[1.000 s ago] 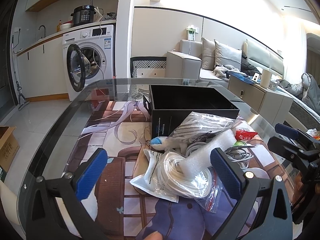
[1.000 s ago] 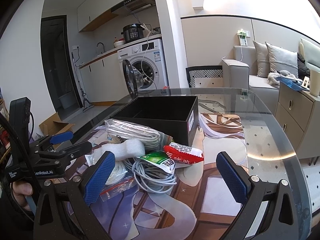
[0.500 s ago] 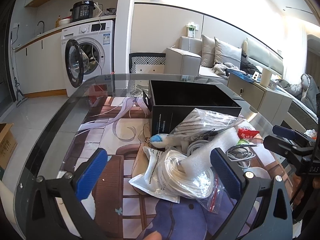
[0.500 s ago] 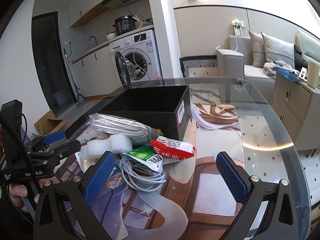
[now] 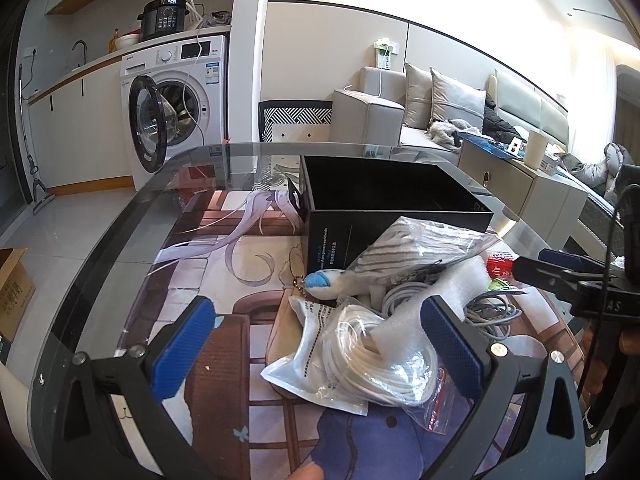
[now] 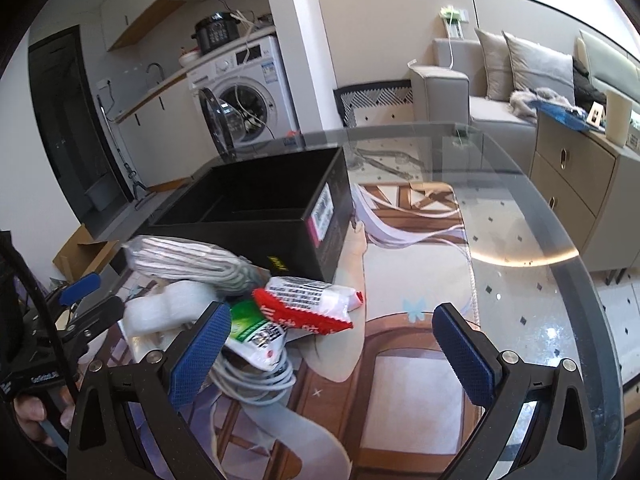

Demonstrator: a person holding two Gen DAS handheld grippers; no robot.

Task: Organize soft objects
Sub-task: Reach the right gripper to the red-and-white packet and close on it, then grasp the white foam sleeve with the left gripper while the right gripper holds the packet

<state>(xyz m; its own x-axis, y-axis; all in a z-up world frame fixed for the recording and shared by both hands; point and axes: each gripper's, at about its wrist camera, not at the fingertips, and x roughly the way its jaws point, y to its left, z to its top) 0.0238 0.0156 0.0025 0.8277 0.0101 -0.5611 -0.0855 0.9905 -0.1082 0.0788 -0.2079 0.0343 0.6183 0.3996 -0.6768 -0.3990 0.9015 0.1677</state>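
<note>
A pile of soft items is lying mid-frame on the glass tabletop, just in front of an empty black box. The left gripper and right gripper are hovering with jaws spread, holding nothing. The bagged white cable coil looks light, floppy and slippery; pinching the bag's loose edge seems safest.

Foam roll partly masked by right pad of left gripper. Grey cable coil half buried under green packet and red packet. Black box near wall screened by striped bagged cloth; box floor not visible. Print on white pouch too small to read. Cardboard carton cut by left edge.
</note>
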